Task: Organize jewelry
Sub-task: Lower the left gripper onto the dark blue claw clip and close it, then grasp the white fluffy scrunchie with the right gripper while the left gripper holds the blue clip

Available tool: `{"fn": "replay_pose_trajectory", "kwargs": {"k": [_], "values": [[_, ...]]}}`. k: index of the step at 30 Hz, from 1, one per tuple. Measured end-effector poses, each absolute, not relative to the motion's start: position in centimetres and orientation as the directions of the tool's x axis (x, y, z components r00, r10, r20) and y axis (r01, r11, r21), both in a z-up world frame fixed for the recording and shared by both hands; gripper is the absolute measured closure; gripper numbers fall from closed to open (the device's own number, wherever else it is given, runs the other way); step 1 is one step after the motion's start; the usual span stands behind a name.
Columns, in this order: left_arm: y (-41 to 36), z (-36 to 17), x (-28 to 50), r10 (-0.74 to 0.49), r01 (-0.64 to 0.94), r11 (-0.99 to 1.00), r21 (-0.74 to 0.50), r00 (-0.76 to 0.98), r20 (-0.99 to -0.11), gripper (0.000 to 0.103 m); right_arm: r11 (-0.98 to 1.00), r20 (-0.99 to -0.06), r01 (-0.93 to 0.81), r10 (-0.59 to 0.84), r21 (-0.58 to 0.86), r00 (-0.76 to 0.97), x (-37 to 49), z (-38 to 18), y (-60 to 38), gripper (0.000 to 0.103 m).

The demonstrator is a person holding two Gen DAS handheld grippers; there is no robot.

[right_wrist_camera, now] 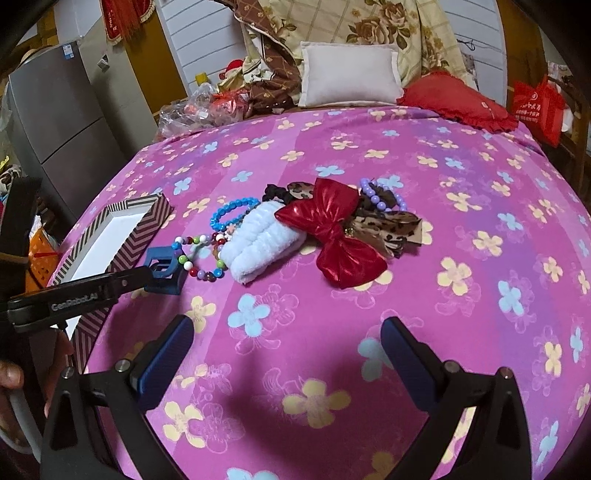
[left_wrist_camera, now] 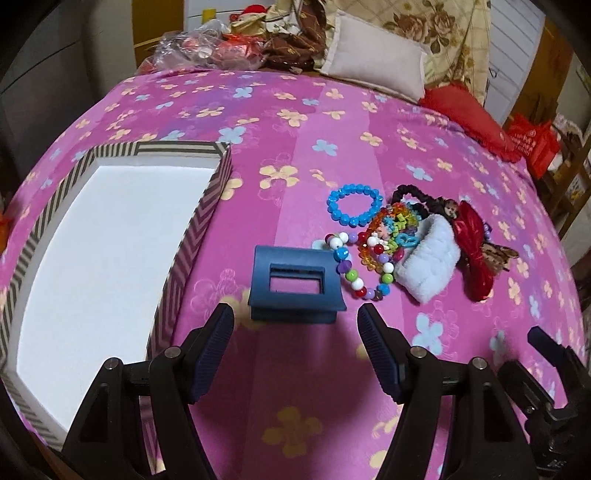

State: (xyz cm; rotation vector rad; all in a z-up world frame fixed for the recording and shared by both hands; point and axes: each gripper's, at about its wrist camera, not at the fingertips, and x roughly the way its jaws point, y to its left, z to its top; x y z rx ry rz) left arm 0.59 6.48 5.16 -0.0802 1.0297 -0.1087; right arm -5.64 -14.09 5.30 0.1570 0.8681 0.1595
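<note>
The striped box (left_wrist_camera: 110, 236) is empty, so nothing is sorted yet. The left gripper (left_wrist_camera: 295, 325), jaws wide, hangs just short of the blue hair claw (left_wrist_camera: 295, 280); the right gripper (right_wrist_camera: 288, 339) waits wide and empty.

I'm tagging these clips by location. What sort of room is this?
Most likely a bedroom in a home: the work surface is a bed with a pink flowered sheet, a white pillow and a folded floral quilt sit at its head, and a grey fridge stands alongside.
</note>
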Motion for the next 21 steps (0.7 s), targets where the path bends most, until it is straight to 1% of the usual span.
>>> {"fn": "replay_pose_trajectory", "kwargs": {"k": [7, 15, 18, 21], "values": [[5.4, 4.5, 2.3, -0.079, 0.102, 0.994, -0.032, 0.493, -0.867, 0.045, 0.975, -0.749, -0.075, 0.21, 0.21, 0.628, -5.0, 5.0, -14.0, 0.0], [4.9, 3.0, 3.5, -0.064, 0.126, 0.992, -0.007, 0.452, -0.89, 0.045, 0.974, -0.757, -0.076, 0.213, 0.212, 0.618, -3.2, 4.3, -13.6, 0.0], [4.9, 2.8, 3.6, -0.07, 0.121, 0.993, -0.017, 0.451, -0.89, 0.053, 0.973, -0.756, -0.062, 0.212, 0.222, 0.619, -2.0, 4.2, -13.6, 0.0], [5.0, 2.8, 3.5, -0.078, 0.125, 0.992, -0.023, 0.455, -0.887, 0.053, 0.966, -0.757, -0.051, 0.231, 0.254, 0.611, -0.7, 3.8, -13.5, 0.0]]}}
